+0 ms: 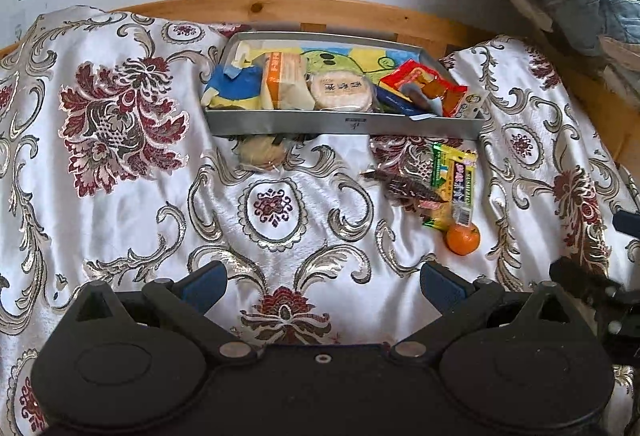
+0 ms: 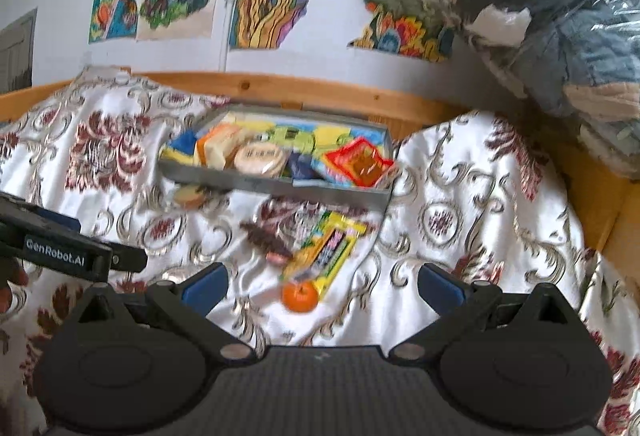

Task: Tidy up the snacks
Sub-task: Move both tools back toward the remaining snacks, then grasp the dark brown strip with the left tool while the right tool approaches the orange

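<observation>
A grey box (image 1: pixel 344 125) (image 2: pixel 276 187) sits on the patterned cloth and holds several snacks: a blue-yellow pack (image 1: pixel 236 86), an orange-white pack (image 1: pixel 282 78), a round cake (image 1: pixel 340 92) and a red pack (image 1: pixel 426 84). In front of it lie a round biscuit (image 1: pixel 262 152) (image 2: pixel 192 196), a dark wrapped snack (image 1: pixel 404 188) (image 2: pixel 266 238), a yellow-green packet (image 1: pixel 454 182) (image 2: pixel 326 252) and a small orange (image 1: pixel 463 238) (image 2: pixel 300 297). My left gripper (image 1: pixel 324 286) is open and empty, well short of them. My right gripper (image 2: pixel 322 284) is open and empty, the orange just ahead between its fingers.
A white, red and silver floral cloth (image 1: pixel 120 156) covers the surface. A wooden rail (image 1: pixel 280 6) runs behind the box, with drawings on the wall above. Plastic-wrapped bedding (image 2: pixel 560 16) is stacked at the right. The left gripper's body (image 2: pixel 68 252) shows at the left of the right wrist view.
</observation>
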The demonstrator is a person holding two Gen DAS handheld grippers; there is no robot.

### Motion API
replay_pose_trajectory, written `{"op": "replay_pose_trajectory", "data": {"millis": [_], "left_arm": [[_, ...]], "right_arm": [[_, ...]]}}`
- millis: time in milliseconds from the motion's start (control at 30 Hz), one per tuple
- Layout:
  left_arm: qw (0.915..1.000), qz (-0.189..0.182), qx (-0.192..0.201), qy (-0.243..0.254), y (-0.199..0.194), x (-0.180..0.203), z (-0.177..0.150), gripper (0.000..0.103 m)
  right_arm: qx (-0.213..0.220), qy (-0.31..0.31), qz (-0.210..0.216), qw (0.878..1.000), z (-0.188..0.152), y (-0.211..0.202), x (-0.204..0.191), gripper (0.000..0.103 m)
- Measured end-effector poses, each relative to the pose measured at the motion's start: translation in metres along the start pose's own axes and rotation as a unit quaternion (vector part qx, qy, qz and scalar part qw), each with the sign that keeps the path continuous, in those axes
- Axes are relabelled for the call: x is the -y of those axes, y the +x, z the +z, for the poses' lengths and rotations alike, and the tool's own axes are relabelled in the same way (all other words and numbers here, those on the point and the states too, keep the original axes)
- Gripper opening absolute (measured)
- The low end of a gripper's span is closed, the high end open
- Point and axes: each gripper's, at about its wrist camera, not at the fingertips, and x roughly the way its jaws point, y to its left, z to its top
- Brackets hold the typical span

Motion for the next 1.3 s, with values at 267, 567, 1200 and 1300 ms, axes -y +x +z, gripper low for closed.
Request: {"op": "replay_pose_trajectory", "data": {"millis": [267,567,1200,1300], "left_arm": [[0.9997,0.000,-0.024,0.006,0.017,0.001,-0.002,0.102],[0.9989,-0.003,-0.035,0.032,0.033,0.010,0.006,0.102],[0.9981,-0.015,-0.056,0.021,0.085,0.033,0.037,0.102],[0.9983,-0.018,-0.056,-0.002,0.095,0.038,0.047,0.102]], "right_arm": [[-0.046,-0.010,0.003,0.999,-0.015,0.018,-0.003,0.103],[-0.075,0.001,0.007,0.997,-0.025,0.035,0.001,0.103],[-0.102,0.015,0.008,0.995,-0.037,0.072,0.009,0.103],[-0.094,0.008,0.014,0.995,-0.036,0.079,0.007,0.103]]}}
